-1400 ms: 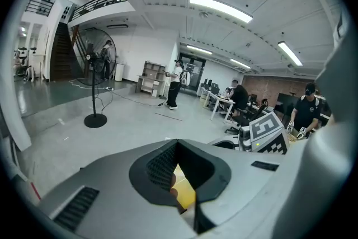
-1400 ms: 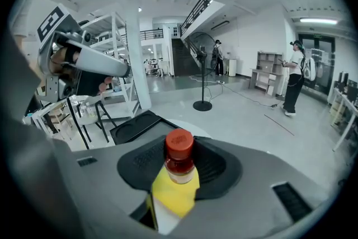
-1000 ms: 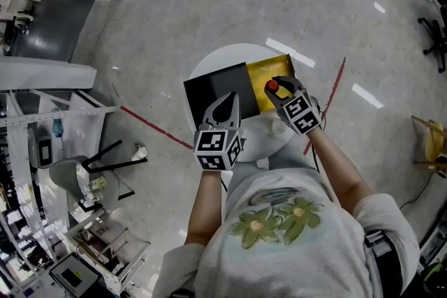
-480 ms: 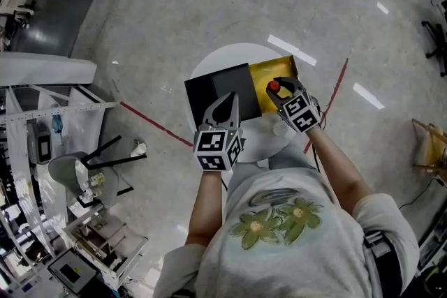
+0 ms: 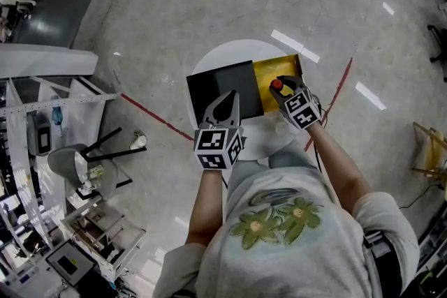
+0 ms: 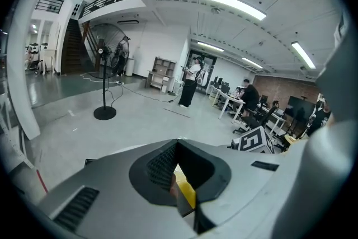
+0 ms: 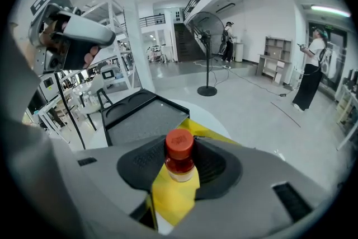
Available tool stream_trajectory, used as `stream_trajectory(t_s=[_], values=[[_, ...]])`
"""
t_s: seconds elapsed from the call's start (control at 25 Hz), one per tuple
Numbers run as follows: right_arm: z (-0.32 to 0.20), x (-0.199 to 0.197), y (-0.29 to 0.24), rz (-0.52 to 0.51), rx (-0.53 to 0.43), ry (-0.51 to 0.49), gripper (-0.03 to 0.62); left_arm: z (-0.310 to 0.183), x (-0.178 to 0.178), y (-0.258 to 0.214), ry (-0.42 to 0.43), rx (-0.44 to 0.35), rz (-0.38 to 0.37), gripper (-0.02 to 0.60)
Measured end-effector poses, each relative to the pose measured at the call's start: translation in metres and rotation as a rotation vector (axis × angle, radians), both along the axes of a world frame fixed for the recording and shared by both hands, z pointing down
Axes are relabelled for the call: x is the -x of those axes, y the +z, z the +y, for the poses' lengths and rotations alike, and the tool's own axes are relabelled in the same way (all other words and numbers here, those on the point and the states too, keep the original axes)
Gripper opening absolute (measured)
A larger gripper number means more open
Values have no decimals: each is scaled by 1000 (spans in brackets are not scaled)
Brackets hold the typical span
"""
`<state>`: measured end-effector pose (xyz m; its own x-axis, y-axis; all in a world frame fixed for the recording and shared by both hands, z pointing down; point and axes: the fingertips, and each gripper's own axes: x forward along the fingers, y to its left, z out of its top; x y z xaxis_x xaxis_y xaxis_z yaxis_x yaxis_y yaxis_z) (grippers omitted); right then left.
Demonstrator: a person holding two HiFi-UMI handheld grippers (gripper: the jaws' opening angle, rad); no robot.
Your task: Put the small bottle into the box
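Jaws of the right gripper [image 7: 180,170] stand fairly wide yet clamp the small bottle [image 7: 179,160] by its body, red cap up, over the open yellow box [image 5: 271,70], probably so it goes in upright. The left gripper [image 5: 225,100], jaws together and empty, hovers above the black tray [image 5: 213,84] alongside, apparently keeping clear.

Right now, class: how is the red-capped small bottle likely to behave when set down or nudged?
The small bottle looks rigid, probably holding shape under the right hand-held gripper. Narrow and upright, it may tip if released. Its round body could roll afterwards.
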<state>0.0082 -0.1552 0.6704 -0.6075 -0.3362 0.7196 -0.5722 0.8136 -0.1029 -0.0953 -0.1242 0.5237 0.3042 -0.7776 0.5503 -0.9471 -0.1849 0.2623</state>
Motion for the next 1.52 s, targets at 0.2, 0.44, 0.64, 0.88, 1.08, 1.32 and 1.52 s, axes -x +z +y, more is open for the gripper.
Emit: stream_trajectory(t_s=[0.2,0.44,0.64,0.88,1.08,1.32,1.52], values=[[-2,2,12,14,12,-8,153,0,3,4,-13,9,-1,2],[-5,1,24,33,20,-12,153,-1,4,8,-22,16,-1,2],[-5,-1,30,35,19,-4,153,-1,3,9,-23,19,-3,2],[-5,-2,35,41,8,-33,153,-3,3,9,-26,22,-2,2],[0,-1,34,48,3,-48,155,-1,4,10,-24,27,-4,2],[3,-1,36,79,-13,-71,156,0,2,14,-11,33,-9,2],[4,-4,36,107,-16,-85,157,1,-1,12,-2,34,-12,2]])
